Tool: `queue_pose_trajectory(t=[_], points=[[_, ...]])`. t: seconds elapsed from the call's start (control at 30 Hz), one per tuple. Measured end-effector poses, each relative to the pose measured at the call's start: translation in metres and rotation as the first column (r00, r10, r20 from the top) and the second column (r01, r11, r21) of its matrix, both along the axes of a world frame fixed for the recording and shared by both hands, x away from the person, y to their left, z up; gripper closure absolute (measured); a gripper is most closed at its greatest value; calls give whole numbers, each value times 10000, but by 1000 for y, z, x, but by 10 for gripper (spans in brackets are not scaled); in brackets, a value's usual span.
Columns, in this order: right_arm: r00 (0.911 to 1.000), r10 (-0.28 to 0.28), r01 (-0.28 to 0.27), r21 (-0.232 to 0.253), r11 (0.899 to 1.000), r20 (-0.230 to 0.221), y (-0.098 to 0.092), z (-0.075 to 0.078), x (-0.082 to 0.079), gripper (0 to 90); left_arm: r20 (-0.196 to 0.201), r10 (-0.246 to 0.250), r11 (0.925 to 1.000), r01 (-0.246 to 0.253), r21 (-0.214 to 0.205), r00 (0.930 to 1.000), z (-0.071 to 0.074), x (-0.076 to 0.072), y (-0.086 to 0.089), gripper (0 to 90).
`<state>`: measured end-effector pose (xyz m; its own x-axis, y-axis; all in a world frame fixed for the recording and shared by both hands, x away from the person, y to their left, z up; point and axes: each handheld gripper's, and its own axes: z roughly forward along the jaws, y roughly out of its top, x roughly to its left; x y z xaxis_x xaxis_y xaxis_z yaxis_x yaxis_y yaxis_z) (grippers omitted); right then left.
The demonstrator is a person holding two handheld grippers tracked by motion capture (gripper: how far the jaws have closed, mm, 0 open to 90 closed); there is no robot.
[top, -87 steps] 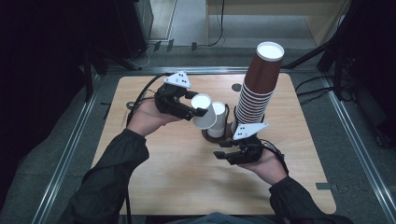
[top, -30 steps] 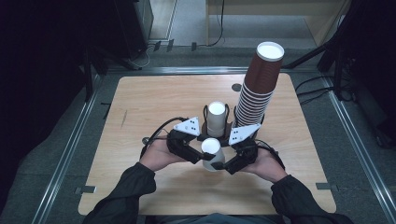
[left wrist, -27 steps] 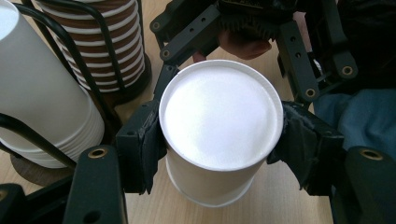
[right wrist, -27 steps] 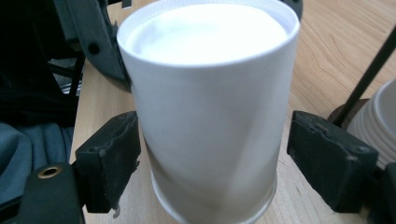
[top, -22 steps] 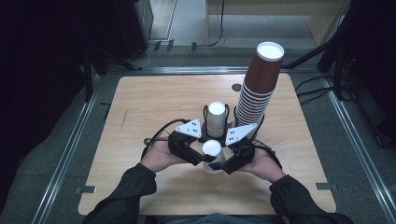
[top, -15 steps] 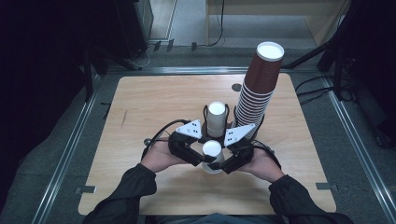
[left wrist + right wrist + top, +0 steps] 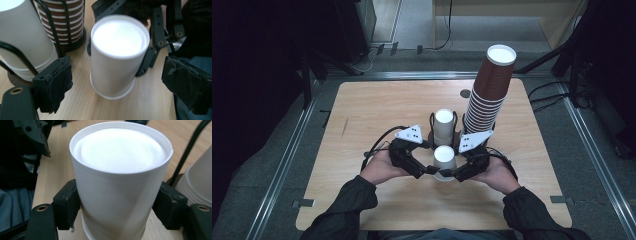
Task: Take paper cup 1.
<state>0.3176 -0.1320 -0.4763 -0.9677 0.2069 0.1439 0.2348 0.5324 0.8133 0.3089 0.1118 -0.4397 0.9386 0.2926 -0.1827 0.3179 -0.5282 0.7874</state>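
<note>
1. The white paper cup [image 7: 444,161] stands upside down on the wooden table [image 7: 377,110], its flat base on top and its wider rolled rim on the wood. It is plain and unmarked, with a thin lip around the base.
2. It sits near the six o'clock edge of the table, between the two hands, just at six o'clock from the short stack of white cups [image 7: 443,126] in a black wire holder.
3. A tall stack of brown cups [image 7: 488,92] rises at about one o'clock from the white paper cup.
4. The right gripper [image 7: 117,207] clasps the white paper cup: its pads press the wall on both sides, low down near the rim. Its jaws have just been closing onto it.
5. The left gripper [image 7: 120,82] is released: its pads stand apart from the cup wall with wood showing in the gaps, the cup still between them. Its jaws have just been opening.
6. Compared with a second ago, the cup and both hands lie at nearly the same spot; nearly three seconds ago the cup was held up by the left gripper, tilted beside the short stack.
</note>
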Motion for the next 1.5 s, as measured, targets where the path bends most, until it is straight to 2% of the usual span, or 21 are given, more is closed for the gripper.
queue_pose_trajectory(t=[0.07,0.17,0.37,0.43,0.5,0.67,0.87,0.93,1.13,1.2,1.5], points=[[9999,-107,108,404,9991,-45,-5,1,2,292,-181,57,9999,-60,-146,9998,-3,1,4,80],[9997,-222,234,927,9954,-134,-11,2,3,293,-281,213,9997,-216,-98,9994,-9,1,7,80],[9999,-117,118,1302,9914,-21,-10,3,0,294,-458,115,9999,-113,46,9989,-24,-2,3,80],[10000,-77,82,1537,9881,-41,-9,4,-1,295,-506,0,10000,0,-18,9987,-28,-2,1,80],[10000,-15,22,1833,9831,-39,-9,4,-1,296,-726,-98,9998,83,-203,9973,-32,-2,0,75],[9999,86,-57,2178,9760,-123,-8,5,-2,297,-576,-179,9998,174,-97,9982,-36,-3,-5,75],[9994,179,-96,2651,9642,-289,-6,6,-3,297,-561,-102,9994,83,-333,9984,-39,-3,-8,84],[9994,188,-106,2691,9631,-278,-5,6,-3,297,-534,-107,9994,89,-338,9985,-40,-3,-8,123],[9994,157,-71,2688,9632,-299,-3,6,-4,297,-585,-106,9986,75,-518,9982,-40,-3,-8,156],[9997,106,-37,2715,9624,-238,-4,6,-4,302,-559,-159,9984,128,-557,9983,-39,-4,-8,215],[9996,67,6,2706,9627,-258,-4,7,-4,306,-634,-147,9982,110,-582,9979,-38,-3,-7,249]])
